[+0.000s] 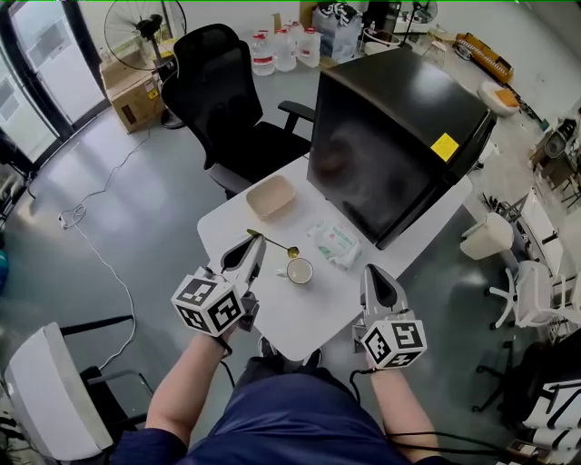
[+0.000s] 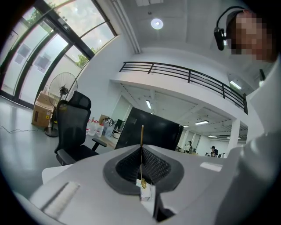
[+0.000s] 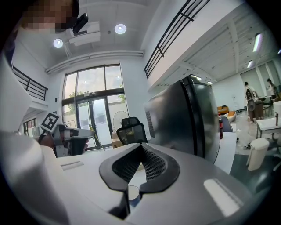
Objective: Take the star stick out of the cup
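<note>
At far left in the head view we see a fan (image 1: pixel 143 27) and, nearer, a black chair (image 1: pixel 218 91) behind the white table (image 1: pixel 227 227).

The left gripper (image 1: pixel 255 241) hangs over the table's left part. In the left gripper view its jaws (image 2: pixel 141 147) are pressed together on the stick (image 2: pixel 142 134), which rises as a thin line past their tips. The gold star (image 2: pixel 142 183) sits low in the hollow between the pads.

In the head view the stick (image 1: pixel 272 243) runs nearly level from the gripper's tips toward the right. Its star (image 1: pixel 292 252) lies just at the far rim of the cup (image 1: pixel 300 272). We cannot tell whether the star touches that rim.

The cup stands upright near the middle of the table, between the two grippers. A beige tray (image 1: pixel 271 196) rests behind it, well apart. A white packet (image 1: pixel 334 243) lies just to its right.

The right gripper (image 1: pixel 376 277) is near the table's right edge, apart from the cup. In the right gripper view its jaws (image 3: pixel 141 147) meet at the tips with nothing between them.

A black cabinet (image 1: pixel 390 127) stands on the table's far right corner.
</note>
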`<act>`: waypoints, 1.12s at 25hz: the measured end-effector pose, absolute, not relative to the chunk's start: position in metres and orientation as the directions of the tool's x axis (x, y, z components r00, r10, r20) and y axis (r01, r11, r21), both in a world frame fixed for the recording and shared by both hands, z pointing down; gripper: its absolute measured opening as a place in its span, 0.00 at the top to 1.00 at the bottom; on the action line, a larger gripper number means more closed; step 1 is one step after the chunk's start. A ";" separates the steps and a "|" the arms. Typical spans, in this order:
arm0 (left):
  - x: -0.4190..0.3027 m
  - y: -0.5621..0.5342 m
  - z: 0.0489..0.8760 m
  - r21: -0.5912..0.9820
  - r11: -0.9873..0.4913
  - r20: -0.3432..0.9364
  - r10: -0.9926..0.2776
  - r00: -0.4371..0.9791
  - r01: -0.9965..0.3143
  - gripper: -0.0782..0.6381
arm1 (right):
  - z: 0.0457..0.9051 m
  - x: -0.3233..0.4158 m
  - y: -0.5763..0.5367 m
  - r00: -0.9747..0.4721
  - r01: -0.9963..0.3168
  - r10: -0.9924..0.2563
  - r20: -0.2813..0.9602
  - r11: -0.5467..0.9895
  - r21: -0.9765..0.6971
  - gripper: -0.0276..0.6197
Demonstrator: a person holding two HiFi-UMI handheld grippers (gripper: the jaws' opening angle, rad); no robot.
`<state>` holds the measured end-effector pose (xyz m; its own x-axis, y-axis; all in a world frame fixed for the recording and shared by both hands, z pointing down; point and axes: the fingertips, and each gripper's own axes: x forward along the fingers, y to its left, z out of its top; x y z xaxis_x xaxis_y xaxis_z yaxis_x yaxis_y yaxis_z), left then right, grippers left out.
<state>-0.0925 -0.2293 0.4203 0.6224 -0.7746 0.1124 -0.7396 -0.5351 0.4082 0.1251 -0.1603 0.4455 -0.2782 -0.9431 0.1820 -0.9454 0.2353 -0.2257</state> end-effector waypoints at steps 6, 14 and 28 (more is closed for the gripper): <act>-0.101 -0.219 0.395 0.401 -0.540 0.051 -0.793 0.607 -0.740 0.88 | 0.431 0.114 -0.160 -0.299 -0.946 -0.943 0.145 0.273 -0.173 0.95; -0.103 -0.213 0.384 0.403 -0.547 0.018 -0.797 0.604 -0.734 0.88 | 0.420 0.110 -0.157 -0.298 -0.949 -0.946 0.125 0.279 -0.145 0.95; -0.105 -0.212 0.384 0.406 -0.557 -0.001 -0.793 0.609 -0.725 0.88 | 0.415 0.111 -0.153 -0.277 -0.958 -0.954 0.113 0.265 -0.111 0.95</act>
<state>-0.1049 -0.2124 0.3841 0.6090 -0.7932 -0.0008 -0.7245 -0.5566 0.4065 0.1109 -0.1528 0.4152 -0.2769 -0.9542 0.1133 -0.9579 0.2648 -0.1113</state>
